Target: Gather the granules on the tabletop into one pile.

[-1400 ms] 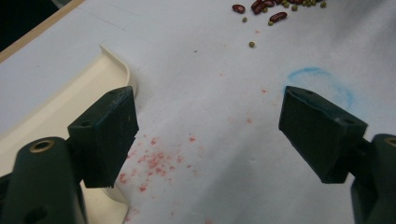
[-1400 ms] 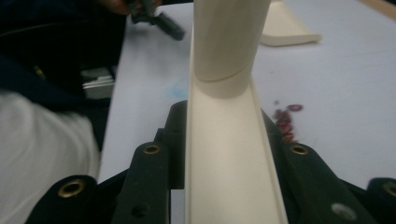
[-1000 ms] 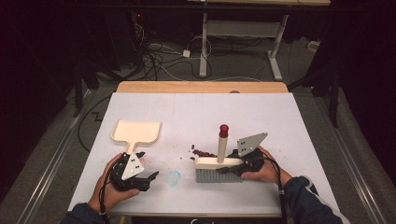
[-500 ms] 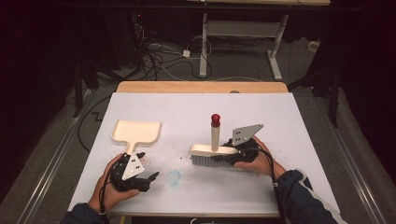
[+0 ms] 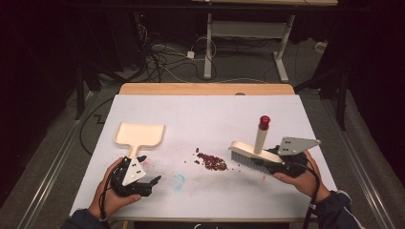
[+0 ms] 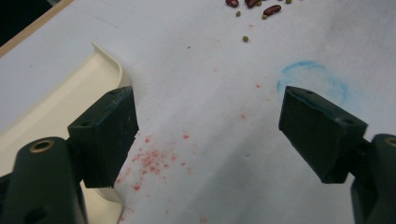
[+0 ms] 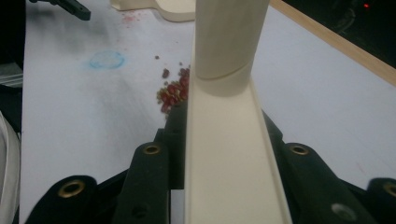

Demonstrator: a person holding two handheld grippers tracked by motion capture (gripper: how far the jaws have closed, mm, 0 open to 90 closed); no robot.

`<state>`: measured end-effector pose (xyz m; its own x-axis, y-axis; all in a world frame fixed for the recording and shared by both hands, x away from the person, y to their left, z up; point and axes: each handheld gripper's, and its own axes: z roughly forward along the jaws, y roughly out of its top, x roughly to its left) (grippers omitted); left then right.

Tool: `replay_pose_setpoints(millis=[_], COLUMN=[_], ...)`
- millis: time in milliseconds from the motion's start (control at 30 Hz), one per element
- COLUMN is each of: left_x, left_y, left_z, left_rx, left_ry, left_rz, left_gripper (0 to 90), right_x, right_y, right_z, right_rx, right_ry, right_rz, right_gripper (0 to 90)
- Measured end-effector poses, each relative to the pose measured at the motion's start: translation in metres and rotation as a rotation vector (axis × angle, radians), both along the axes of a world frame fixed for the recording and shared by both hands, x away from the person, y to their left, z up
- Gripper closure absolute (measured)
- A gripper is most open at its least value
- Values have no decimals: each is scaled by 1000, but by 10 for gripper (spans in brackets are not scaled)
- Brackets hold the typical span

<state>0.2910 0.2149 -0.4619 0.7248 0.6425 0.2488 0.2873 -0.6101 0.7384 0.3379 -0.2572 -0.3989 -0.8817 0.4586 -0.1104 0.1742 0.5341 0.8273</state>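
A cream brush (image 5: 253, 152) with a red-capped upright handle hangs just above the white table, bristles down, and my right gripper (image 5: 270, 162) is shut on its back. In the right gripper view the jaws clamp both sides of the brush (image 7: 229, 154). A small pile of red beans (image 5: 211, 162) lies to the brush's left, also ahead of the brush as beans (image 7: 173, 91). A cream dustpan (image 5: 140, 135) lies flat at the left. My left gripper (image 5: 145, 183) rests open just below its handle, its jaws (image 6: 210, 126) wide apart with nothing between them; the dustpan (image 6: 60, 107) is beside the left jaw.
A faint blue ring (image 5: 177, 181) is drawn on the table between the two hands, with reddish specks (image 6: 152, 158) near the dustpan handle. The table's wooden far edge (image 5: 205, 88) borders a dark floor with cables and a desk frame.
My right gripper has lifted the brush and carried it to the right, leaving the bean pile uncovered at its left. The left hand has stayed put.
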Motion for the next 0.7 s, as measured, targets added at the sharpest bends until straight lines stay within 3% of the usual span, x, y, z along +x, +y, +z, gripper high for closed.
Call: replay_pose_setpoints(millis=[133, 267, 367, 533, 700], left_x=[1, 1, 1, 2, 3], left_y=[-2, -3, -3, -4, -5], left_z=[0, 0, 0, -1, -2], left_rx=[9, 8, 11, 12, 9], left_ry=[3, 3, 2, 7, 10], left_rz=[-7, -10, -13, -19, -22], left_gripper=[188, 188, 188, 188, 188], right_x=[-11, -12, -13, -11, -6], right_y=[-20, -19, -8, 24, 44], right_z=[-11, -21, -26, -30, -26], right_rx=[-40, -81, -74, -86, -93], right_ry=[20, 46, 63, 39, 9], right_rz=[-67, -63, -31, 7, 7], right_gripper=[674, 674, 675, 675, 675])
